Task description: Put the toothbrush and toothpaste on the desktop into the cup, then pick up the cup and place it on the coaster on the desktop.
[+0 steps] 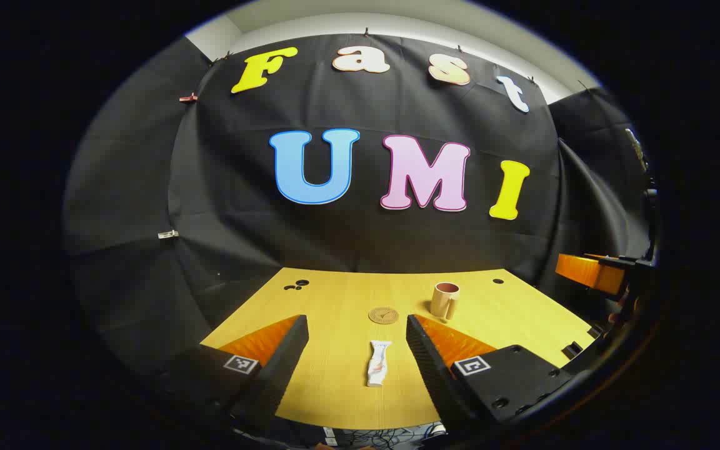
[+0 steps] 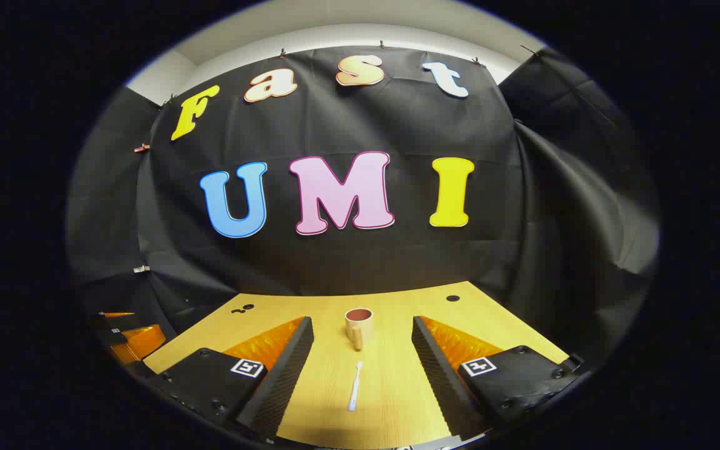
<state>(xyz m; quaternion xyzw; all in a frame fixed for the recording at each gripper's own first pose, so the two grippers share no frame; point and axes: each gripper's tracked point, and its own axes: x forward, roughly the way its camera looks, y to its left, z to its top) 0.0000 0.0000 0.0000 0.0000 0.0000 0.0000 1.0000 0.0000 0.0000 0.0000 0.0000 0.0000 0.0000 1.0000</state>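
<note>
A white toothpaste tube (image 1: 377, 363) lies on the wooden desktop (image 1: 335, 300) between the fingers of my left gripper (image 1: 356, 331), which is open and above it. Beyond the tube sits a round brown coaster (image 1: 384, 315), and to its right a beige cup (image 1: 444, 300) stands upright with its handle toward me. In the right gripper view, a white toothbrush (image 2: 355, 386) lies lengthwise on the desktop (image 2: 391, 381), in front of the cup (image 2: 359, 327). My right gripper (image 2: 363, 334) is open above the brush, holding nothing.
The desktop has small dark holes near its back corners (image 1: 297, 285) (image 2: 452, 298). The other gripper's body (image 1: 591, 273) shows at the right edge of the left gripper view, and at the far left (image 2: 135, 337) of the right gripper view. Black cloth walls close in behind.
</note>
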